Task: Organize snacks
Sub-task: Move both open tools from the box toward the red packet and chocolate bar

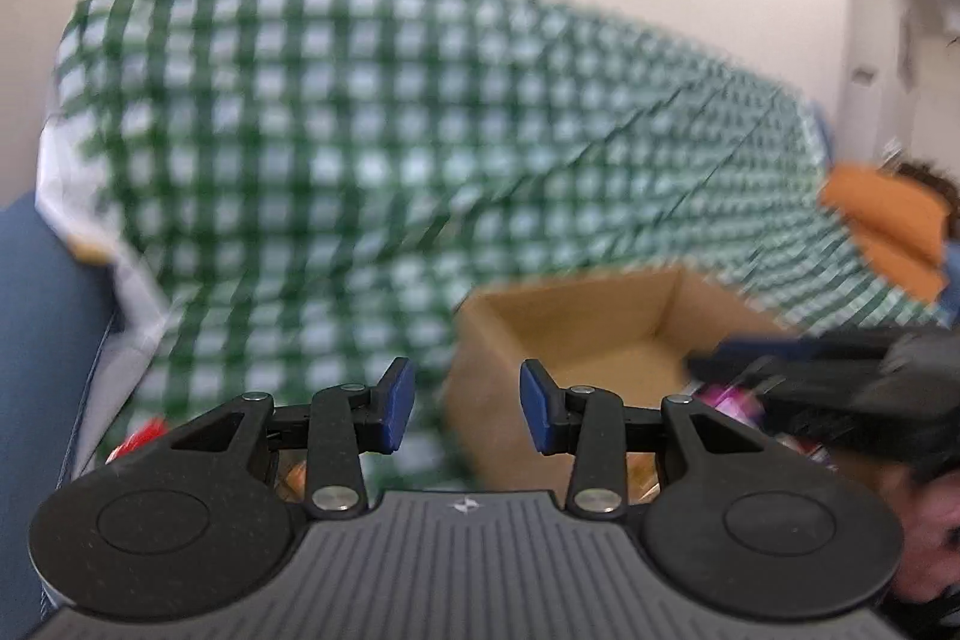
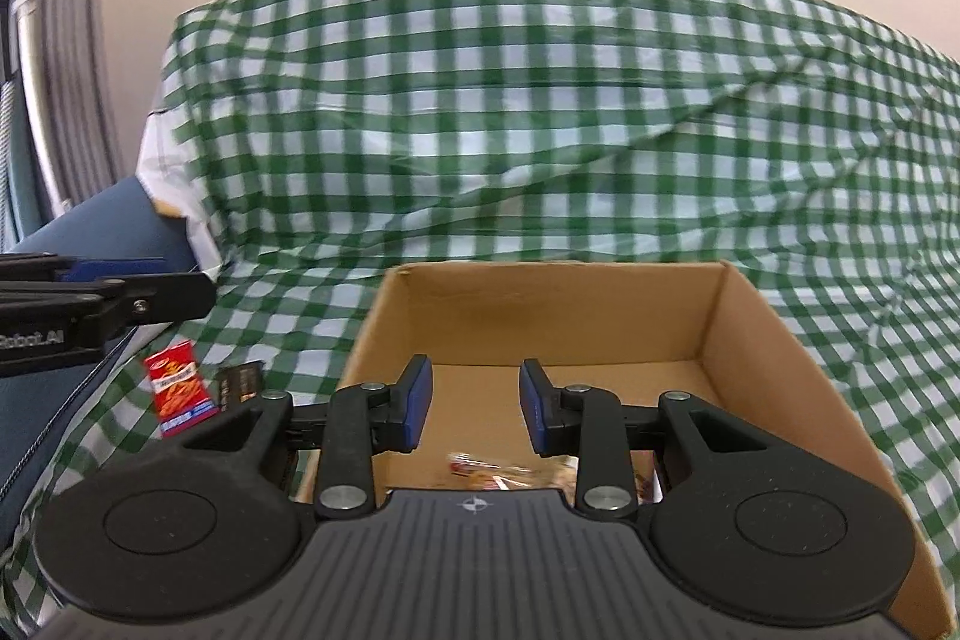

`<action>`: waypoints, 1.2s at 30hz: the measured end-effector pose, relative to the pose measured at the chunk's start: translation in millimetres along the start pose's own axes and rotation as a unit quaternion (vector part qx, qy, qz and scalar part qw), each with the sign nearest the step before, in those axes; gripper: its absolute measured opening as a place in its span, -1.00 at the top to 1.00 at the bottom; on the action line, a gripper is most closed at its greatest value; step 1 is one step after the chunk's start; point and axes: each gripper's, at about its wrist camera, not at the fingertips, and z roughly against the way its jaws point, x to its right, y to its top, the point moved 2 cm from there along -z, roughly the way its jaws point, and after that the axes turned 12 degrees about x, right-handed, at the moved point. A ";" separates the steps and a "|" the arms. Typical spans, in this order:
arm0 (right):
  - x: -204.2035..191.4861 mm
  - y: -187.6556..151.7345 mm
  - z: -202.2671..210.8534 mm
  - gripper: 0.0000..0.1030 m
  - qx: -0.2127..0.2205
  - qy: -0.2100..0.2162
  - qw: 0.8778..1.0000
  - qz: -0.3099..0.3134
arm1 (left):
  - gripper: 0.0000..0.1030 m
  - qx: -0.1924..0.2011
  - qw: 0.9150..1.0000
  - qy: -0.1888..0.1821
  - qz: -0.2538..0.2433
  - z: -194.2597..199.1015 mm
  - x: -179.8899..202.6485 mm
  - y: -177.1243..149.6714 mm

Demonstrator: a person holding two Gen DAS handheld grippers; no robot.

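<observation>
An open cardboard box (image 2: 756, 340) sits on a green-checked cloth; it also shows in the left wrist view (image 1: 576, 316). My right gripper (image 2: 474, 409) is open and empty, held over the box's near part. A clear-wrapped snack (image 2: 492, 472) lies on the box floor below it. A red snack packet (image 2: 177, 379) and a dark packet (image 2: 240, 382) lie on the cloth left of the box. My left gripper (image 1: 468, 409) is open and empty, left of the box; the right gripper's body (image 1: 840, 388) shows over the box, with a pink packet (image 1: 732, 400) under it.
The checked cloth (image 2: 540, 130) covers a sofa back and seat. A blue cushion (image 2: 102, 232) is at the left. An orange cushion (image 1: 888, 226) lies at the far right. A red packet (image 1: 141, 436) peeks out by the left gripper's body.
</observation>
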 end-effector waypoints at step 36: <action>-205.6 -21.4 -138.2 0.00 -0.141 0.132 0.969 0.151 | 0.22 -0.085 0.920 0.237 0.300 -62.4 -213.0 -100.2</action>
